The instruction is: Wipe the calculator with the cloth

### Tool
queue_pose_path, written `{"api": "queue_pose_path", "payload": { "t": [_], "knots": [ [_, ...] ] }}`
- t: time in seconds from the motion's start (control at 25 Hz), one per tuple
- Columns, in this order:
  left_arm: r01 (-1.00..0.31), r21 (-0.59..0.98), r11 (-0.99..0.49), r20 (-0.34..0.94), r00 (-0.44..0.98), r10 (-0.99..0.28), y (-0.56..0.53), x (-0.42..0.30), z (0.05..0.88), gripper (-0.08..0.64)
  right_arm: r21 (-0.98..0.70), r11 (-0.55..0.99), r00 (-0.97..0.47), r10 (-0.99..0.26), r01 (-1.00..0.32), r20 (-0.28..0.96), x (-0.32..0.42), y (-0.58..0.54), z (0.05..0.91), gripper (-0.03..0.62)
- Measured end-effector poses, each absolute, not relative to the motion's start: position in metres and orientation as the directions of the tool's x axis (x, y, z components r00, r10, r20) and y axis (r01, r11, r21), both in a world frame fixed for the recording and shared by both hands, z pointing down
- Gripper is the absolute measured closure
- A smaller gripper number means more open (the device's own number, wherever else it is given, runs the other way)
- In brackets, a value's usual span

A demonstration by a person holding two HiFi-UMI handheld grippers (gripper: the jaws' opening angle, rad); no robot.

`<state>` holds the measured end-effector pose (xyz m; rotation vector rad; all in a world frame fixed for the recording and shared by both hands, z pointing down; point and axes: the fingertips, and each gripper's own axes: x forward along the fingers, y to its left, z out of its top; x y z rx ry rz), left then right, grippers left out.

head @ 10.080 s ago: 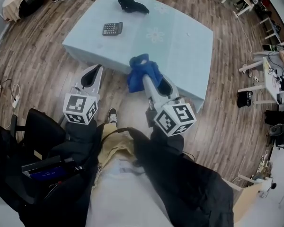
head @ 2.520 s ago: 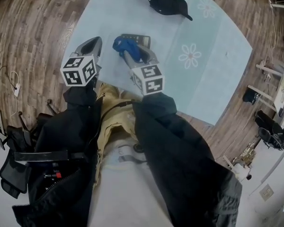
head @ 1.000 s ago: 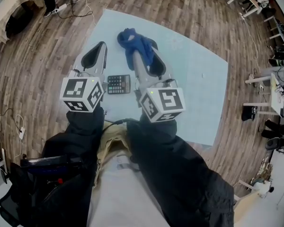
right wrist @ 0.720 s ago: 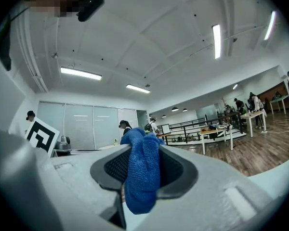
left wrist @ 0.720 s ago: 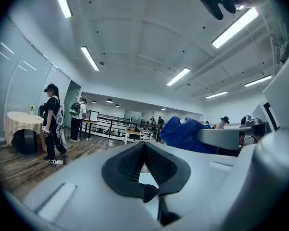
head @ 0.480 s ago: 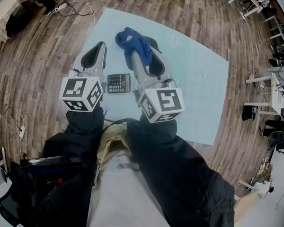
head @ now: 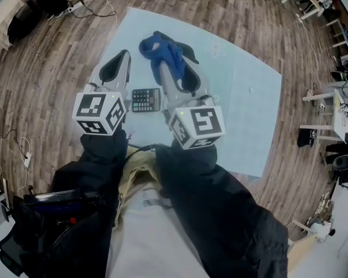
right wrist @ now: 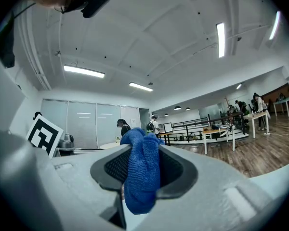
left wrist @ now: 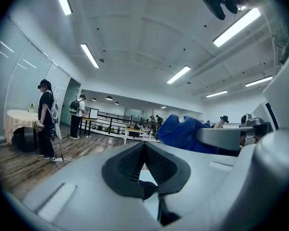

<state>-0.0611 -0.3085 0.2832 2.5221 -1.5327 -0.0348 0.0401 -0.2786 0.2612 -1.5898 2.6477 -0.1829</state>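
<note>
Calculator (head: 146,100) flat on tabletop (head: 249,114), frame centre, between both grippers, toward tabletop's left side. Right hand-held gripper (head: 169,68) clamps blue cloth (head: 160,46), upper centre. Left hand-held gripper (head: 122,58) jaws together, empty. Open tabletop stretches right.

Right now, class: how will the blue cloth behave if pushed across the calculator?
Probably floppy: the cloth bunches and droops from the right gripper. Likely light, since a pinch holds it. Its looped nap looks grippy, so it may drag the calculator.
</note>
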Motion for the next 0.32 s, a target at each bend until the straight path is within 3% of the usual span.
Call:
{"api": "queue_pose_path", "payload": {
  "t": [0.32],
  "knots": [
    [-0.877,0.177,-0.446,0.086,0.465,-0.881,-0.3111,-0.0557,0.2821,0.557,-0.14,0.464,-0.47,-0.882,-0.875,0.02,0.0468,-0.2812,0.2595,0.459]
  ]
}}
